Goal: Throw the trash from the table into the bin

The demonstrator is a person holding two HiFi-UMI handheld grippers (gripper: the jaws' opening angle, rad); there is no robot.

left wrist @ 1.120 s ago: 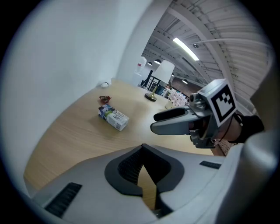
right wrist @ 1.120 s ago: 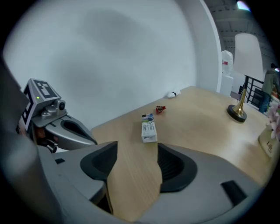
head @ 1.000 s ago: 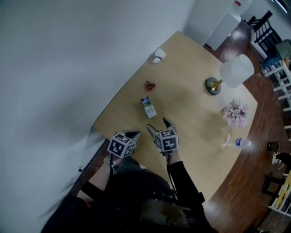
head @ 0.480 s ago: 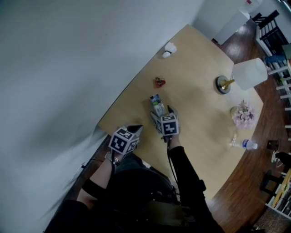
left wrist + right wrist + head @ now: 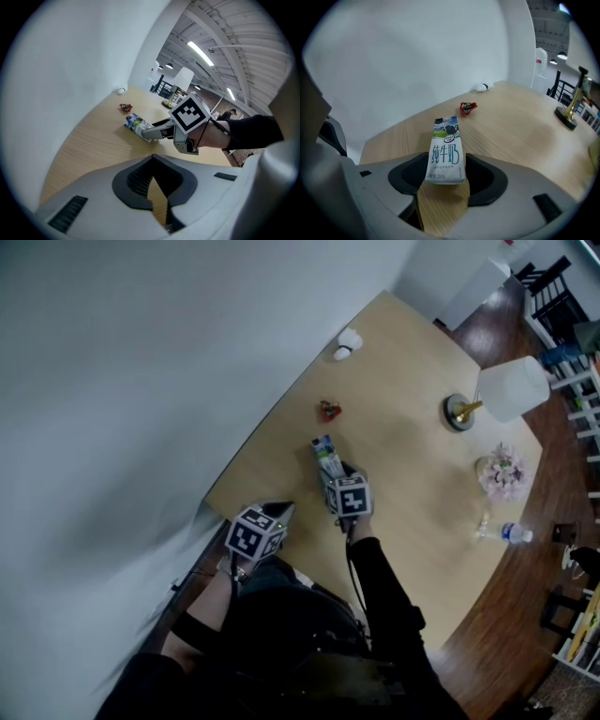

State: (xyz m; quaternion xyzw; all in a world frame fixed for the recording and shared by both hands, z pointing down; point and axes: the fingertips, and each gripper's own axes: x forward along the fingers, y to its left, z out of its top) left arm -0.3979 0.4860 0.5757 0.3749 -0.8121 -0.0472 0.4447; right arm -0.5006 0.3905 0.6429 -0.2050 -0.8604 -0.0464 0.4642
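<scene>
The right tool [image 5: 335, 474] straddles the milk carton [image 5: 446, 157] lying flat on the table [image 5: 520, 126], jaws closing across its width — likely for lifting; the left tool [image 5: 279, 512] hangs pinched together, empty.

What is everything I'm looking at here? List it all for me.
table: 1, light wood, against the white wall
milk carton: 1, white, blue and green, lying on the table
wrapper: 1, red, beyond the carton
paper wad: 1, maybe 2 pieces, white, by the wall
lamp: 1, white shade, brass base, far side
flowers: 1 bunch, pink, right edge
bottle: 1, clear plastic, near the flowers
left gripper: 1, grey, shut, empty
right gripper: 1, grey, jaws closing round the carton
</scene>
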